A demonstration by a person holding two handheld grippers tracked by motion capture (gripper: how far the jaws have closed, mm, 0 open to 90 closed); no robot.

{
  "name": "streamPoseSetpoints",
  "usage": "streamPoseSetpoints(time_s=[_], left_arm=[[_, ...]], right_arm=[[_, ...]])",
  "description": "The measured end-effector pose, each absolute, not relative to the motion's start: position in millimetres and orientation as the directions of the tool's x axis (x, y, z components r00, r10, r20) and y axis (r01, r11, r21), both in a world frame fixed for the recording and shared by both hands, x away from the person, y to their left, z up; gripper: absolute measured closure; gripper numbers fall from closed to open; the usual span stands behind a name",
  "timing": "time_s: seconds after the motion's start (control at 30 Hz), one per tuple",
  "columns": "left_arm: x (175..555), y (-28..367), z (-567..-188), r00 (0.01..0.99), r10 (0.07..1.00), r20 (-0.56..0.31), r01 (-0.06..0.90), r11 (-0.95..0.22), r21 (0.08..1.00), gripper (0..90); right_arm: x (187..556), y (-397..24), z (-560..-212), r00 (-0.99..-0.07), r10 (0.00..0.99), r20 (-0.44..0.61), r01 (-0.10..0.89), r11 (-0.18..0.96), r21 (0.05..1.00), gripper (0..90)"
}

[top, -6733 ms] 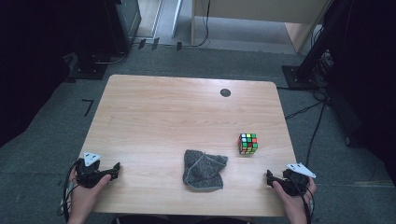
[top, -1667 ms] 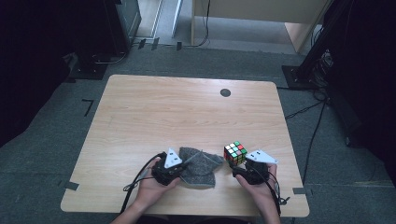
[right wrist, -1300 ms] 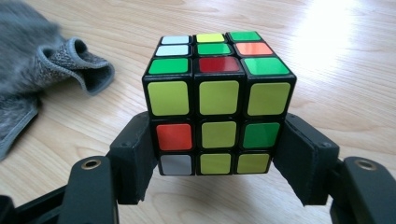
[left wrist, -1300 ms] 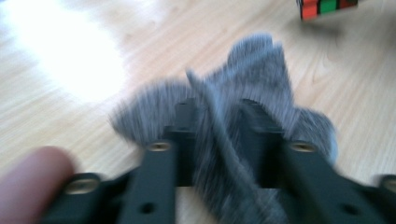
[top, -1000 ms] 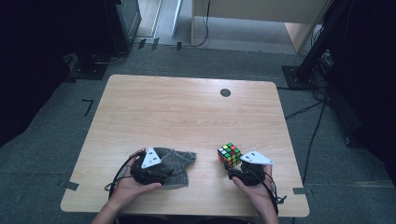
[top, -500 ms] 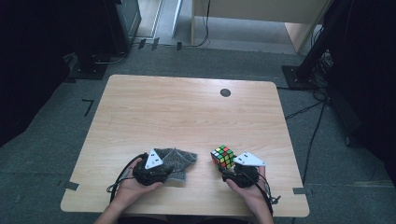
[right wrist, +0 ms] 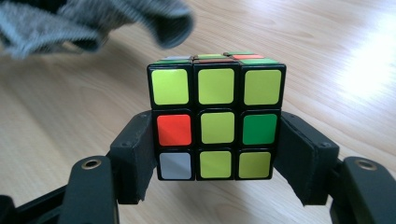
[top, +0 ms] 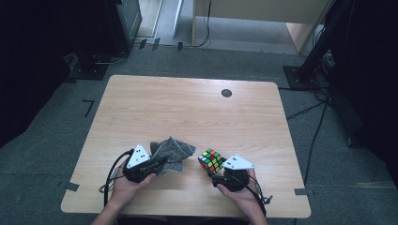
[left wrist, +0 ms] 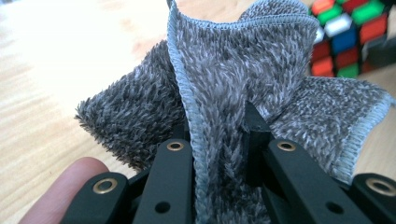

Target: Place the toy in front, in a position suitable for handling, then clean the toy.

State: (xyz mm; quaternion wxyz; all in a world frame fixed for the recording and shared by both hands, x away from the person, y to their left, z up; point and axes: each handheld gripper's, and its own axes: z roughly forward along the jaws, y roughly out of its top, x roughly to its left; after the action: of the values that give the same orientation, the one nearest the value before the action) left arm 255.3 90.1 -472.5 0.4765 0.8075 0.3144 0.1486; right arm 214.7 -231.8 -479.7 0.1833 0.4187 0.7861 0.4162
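Observation:
A grey fluffy cloth (top: pixel 171 153) lies bunched near the table's front, left of centre. My left gripper (top: pixel 152 166) has just been closing and is shut on a fold of the cloth (left wrist: pixel 219 102), which rises between its black jaws. A scrambled colour cube (top: pixel 211 160) is held just right of the cloth, lifted slightly, with my right gripper (top: pixel 215 174) shut on its two sides. In the right gripper view the cube (right wrist: pixel 215 121) shows a mostly yellow face between the pads (right wrist: pixel 135 156). The cube (left wrist: pixel 348 35) also shows beyond the cloth in the left gripper view.
The wooden table (top: pixel 187 108) carries a small black round mark (top: pixel 226 93) near its far edge. Dark floor, cables and stand bases surround the table. A person's hands hold both grippers at the front edge.
The left gripper has closed on the cloth and lifted its edge a little. The right gripper has carried the cube leftward, closer to the cloth.

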Motion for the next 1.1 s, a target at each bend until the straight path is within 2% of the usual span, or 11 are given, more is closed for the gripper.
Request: streamPoseSetpoints(time_s=[0.13, 0.27, 0.53, 0.67, 0.87, 1.1], left_arm=[[250.7, 86.8, -462.4, 0.777, 0.622, -0.095, 0.344, -0.294, 0.892, 78.3], [241.5, 75.6, -448.5, 0.824, 0.555, -0.114, 0.297, -0.25, 0.922, 78.8], [234.9, 49.3, -450.2, 0.877, 0.457, -0.151, 0.31, -0.297, 0.903, 78.8], [238.2, 44.3, -453.5, 0.861, 0.477, -0.176, 0.349, -0.304, 0.886, 78.5], [249.0, 58.2, -454.3, 0.813, 0.55, -0.193, 0.401, -0.287, 0.87, 78.4], [248.1, 62.6, -453.1, 0.817, 0.523, -0.241, 0.418, -0.25, 0.874, 77.7]], right_arm=[[210.3, -219.1, -478.8, -0.618, 0.786, 0.037, 0.469, 0.33, 0.819, 34.6], [206.0, -204.3, -480.5, -0.645, 0.764, 0.019, 0.451, 0.361, 0.816, 34.6], [198.9, -184.6, -480.3, -0.671, 0.741, 0.005, 0.421, 0.375, 0.826, 34.6], [192.3, -179.4, -480.9, -0.678, 0.734, -0.026, 0.389, 0.389, 0.835, 34.6], [185.4, -183.5, -474.0, -0.674, 0.735, -0.075, 0.315, 0.378, 0.871, 34.9], [185.5, -184.3, -472.4, -0.675, 0.734, -0.074, 0.302, 0.366, 0.88, 34.9]])
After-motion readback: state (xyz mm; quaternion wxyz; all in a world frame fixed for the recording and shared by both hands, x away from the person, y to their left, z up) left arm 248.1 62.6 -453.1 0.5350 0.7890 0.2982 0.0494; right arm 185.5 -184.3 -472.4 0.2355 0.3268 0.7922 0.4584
